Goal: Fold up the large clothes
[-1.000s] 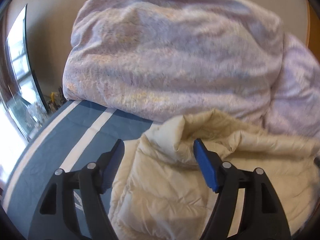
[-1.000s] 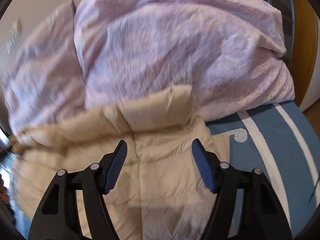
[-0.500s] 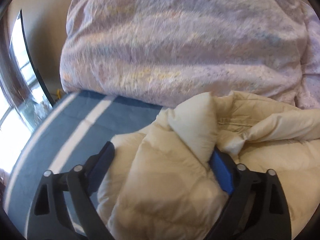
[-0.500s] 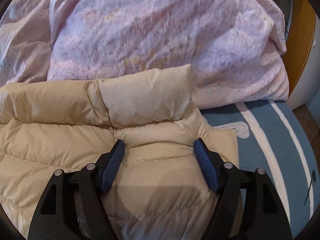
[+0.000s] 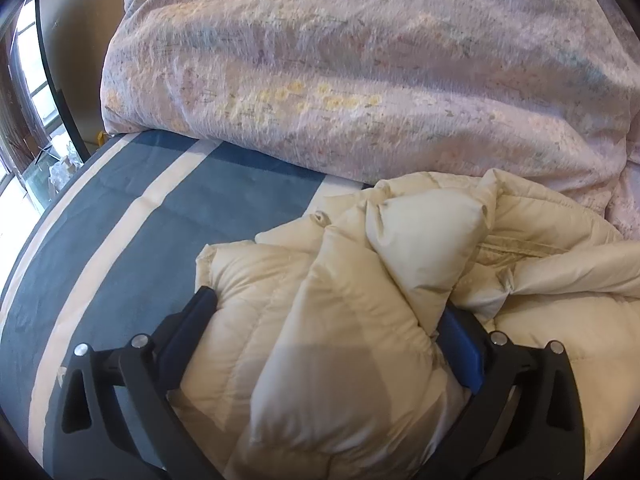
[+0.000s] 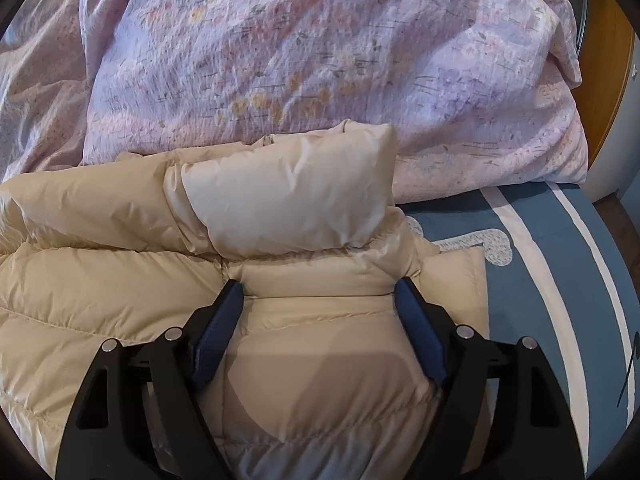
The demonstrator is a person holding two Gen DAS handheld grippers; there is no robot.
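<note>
A cream puffer jacket (image 5: 360,280) lies on the bed in front of a heaped duvet. In the left wrist view its bunched shoulder and collar bulge up between the fingers of my left gripper (image 5: 326,304), whose jaws are opening to a wide spread. The right blue pad (image 5: 460,344) is partly hidden by fabric. In the right wrist view the jacket (image 6: 120,280) lies flatter, its collar (image 6: 288,200) folded over. My right gripper (image 6: 318,285) is over the jacket just below the collar, jaws opening, with the padded cloth between the fingers but not pinched.
A big pink floral duvet (image 5: 360,60) (image 6: 320,60) is piled right behind the jacket. The blue bed sheet with white stripes (image 5: 100,260) (image 6: 540,260) shows on both outer sides. A window (image 5: 24,80) is far left, and wooden furniture (image 6: 604,80) far right.
Both grippers have sunk toward the bed and closer to the jacket, and both pairs of jaws have spread wider. The jacket now rests lower on the sheet.
</note>
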